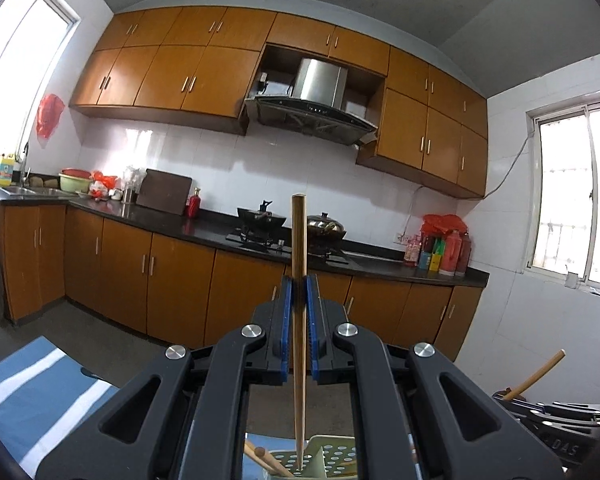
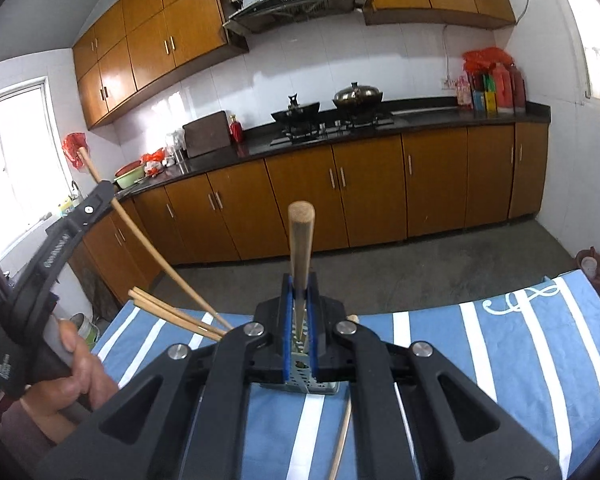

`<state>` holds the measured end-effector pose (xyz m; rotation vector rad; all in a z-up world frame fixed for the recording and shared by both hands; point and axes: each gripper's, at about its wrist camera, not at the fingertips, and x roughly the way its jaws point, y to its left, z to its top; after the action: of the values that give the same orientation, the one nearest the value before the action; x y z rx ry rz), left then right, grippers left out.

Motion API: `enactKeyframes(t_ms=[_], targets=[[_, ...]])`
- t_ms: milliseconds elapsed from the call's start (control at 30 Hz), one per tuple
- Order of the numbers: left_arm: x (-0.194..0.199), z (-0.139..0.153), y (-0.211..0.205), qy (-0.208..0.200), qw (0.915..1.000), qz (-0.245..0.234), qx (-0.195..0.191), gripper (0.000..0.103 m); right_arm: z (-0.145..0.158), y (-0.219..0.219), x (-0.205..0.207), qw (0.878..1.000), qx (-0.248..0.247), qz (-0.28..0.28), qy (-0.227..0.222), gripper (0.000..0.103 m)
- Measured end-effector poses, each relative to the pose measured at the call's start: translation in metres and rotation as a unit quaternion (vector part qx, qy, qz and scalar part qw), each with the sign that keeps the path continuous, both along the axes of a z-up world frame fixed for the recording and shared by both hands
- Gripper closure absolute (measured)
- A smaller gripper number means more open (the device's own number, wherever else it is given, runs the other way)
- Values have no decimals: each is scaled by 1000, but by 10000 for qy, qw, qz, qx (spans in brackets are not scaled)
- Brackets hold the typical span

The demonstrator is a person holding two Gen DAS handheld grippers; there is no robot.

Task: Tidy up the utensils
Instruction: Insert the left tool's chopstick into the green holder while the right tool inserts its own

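Note:
My left gripper (image 1: 299, 286) is shut on a wooden chopstick (image 1: 299, 264) that stands upright, its lower tip inside a pale green perforated utensil holder (image 1: 332, 458). My right gripper (image 2: 300, 286) is shut on another wooden chopstick (image 2: 301, 240), also upright, its tip in the holder (image 2: 300, 376) on the striped cloth. The left gripper with its chopstick also shows at the left of the right wrist view (image 2: 100, 196). Several more chopsticks (image 2: 172, 314) lean out of the holder to the left.
A blue and white striped tablecloth (image 2: 500, 344) covers the table. One loose chopstick (image 2: 342, 436) lies on it near the holder. Brown cabinets, a black counter (image 2: 420, 120) with a stove and pots stand across the grey floor.

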<state>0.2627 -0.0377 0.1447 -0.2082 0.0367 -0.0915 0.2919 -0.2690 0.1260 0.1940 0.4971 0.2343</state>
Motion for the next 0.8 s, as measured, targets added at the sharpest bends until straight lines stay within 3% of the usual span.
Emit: enactKeyframes(t_ms=[300, 333, 433, 633, 800], targets=[[10, -20, 3, 397, 9992, -101, 11, 95, -14, 6, 13, 9998, -7, 35, 205, 93], [9, -19, 4, 407, 9991, -109, 26, 91, -14, 7, 12, 9998, 4, 31, 201, 93], [2, -15, 6, 351, 9993, -57, 100, 63, -13, 7, 9, 9998, 31, 9, 174, 91], [-11, -8, 14, 376, 9992, -33, 88, 63, -9, 4, -4, 10000, 11, -56, 59, 88], [-31, -1, 32, 431, 9991, 24, 13, 63, 0, -1, -40, 9994, -117, -197, -266, 83]])
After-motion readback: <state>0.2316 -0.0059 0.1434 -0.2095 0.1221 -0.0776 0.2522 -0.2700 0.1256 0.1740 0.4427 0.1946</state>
